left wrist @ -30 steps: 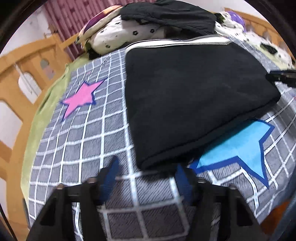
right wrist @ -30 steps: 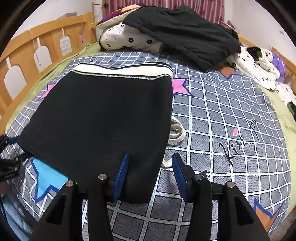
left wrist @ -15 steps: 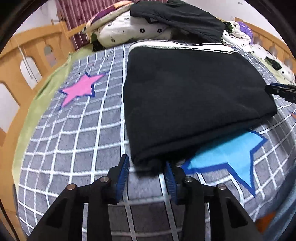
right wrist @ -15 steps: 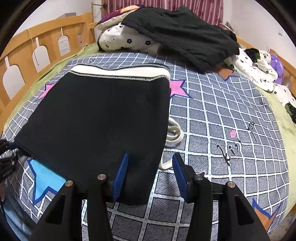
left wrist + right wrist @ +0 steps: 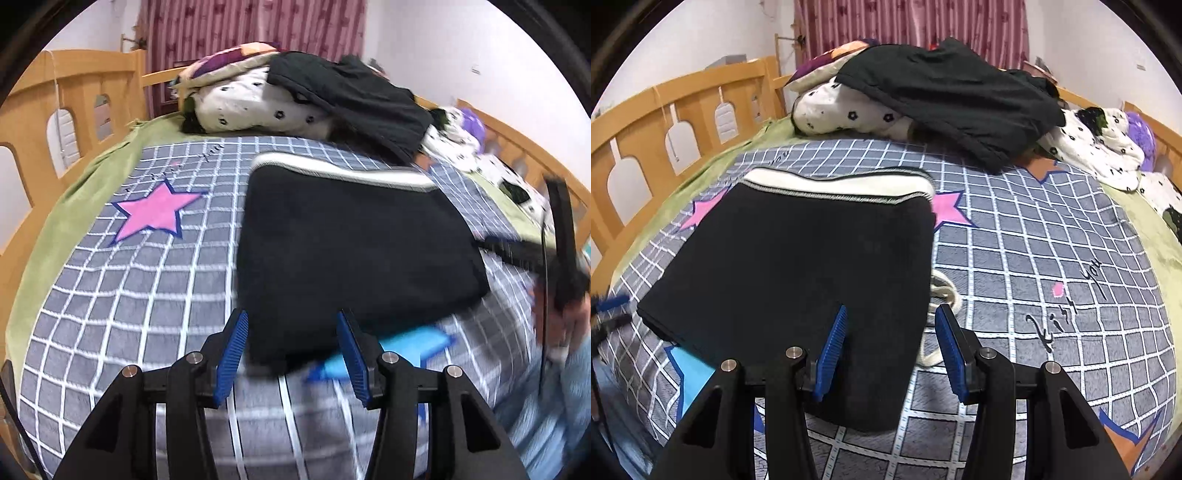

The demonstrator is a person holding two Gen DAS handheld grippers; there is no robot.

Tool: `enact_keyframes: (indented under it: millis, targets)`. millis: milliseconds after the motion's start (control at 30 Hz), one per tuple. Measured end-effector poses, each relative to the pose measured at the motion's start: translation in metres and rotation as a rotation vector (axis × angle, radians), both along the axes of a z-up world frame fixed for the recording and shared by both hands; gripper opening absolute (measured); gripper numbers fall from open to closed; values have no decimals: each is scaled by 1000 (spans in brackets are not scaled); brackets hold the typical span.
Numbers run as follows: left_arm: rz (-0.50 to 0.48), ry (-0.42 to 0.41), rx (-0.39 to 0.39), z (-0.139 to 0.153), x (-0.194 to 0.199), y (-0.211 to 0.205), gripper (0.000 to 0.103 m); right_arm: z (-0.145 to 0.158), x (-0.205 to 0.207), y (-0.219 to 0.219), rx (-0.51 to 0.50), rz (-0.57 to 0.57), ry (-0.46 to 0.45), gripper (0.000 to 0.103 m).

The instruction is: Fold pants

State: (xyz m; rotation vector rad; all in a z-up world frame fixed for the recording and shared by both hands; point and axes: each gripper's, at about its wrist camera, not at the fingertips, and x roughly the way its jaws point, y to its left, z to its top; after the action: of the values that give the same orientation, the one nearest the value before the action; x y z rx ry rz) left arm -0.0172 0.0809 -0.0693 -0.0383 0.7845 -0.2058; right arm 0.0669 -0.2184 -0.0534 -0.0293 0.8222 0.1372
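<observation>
Folded black fleece pants with white waistband (image 5: 798,280) lie flat on the grey checked bedspread (image 5: 1052,258), soft, limp, light, best pinched at the thick near fold at 6 o'clock; left tool (image 5: 291,354) tilted down, opening, pads clear of the cloth; right tool (image 5: 892,349) tilted down, part-open, straddling the near corner, gripping nothing.

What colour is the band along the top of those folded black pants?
Cream-white waistband with a grey edge, clearest in the right wrist view.

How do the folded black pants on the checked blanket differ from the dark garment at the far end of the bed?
The folded pants lie flat in a neat rectangle on the checked blanket; the dark garment is draped loosely and rumpled over the flowered bedding. The pants show a white waistband; the dark garment shows no pale trim. Both are dark cloth.
</observation>
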Motion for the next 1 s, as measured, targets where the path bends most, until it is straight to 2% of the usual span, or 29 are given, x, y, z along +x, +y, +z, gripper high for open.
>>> enact_keyframes:
  millis: [67,133,200,267,300,400,467,600,700,800,933,1000]
  targets:
    - [33,0,-4,1,14,-2,49,-8,3,4,-33,6,30,49]
    - [72,17,29,-8,22,-4,49,-22,7,8,-79,-1,72,48]
    - [102,79,64,-28,31,-4,49,-27,6,6,-74,-7,67,52]
    - [102,153,61,-50,36,-3,54,-26,6,2,-60,-7,75,52]
    - [98,158,50,-51,36,-2,54,-26,6,0,-42,-8,83,53]
    - [80,149,62,-38,35,0,54,-24,11,-6,8,-25,102,53]
    - [102,127,55,-28,36,3,54,-19,13,-6,34,-46,93,53]
    - [96,108,41,-10,60,4,54,1,25,-4,34,-61,26,53]
    - [98,71,55,2,89,0,54,20,49,1,3,-54,-26,53]
    - [105,34,19,11,123,-5,54,33,81,4,-21,-33,-54,53]
    - [69,17,-17,18,177,-17,54,37,123,6,-50,-25,-86,53]
    - [56,17,-17,16,201,-26,54,31,144,4,-31,-24,-69,51]
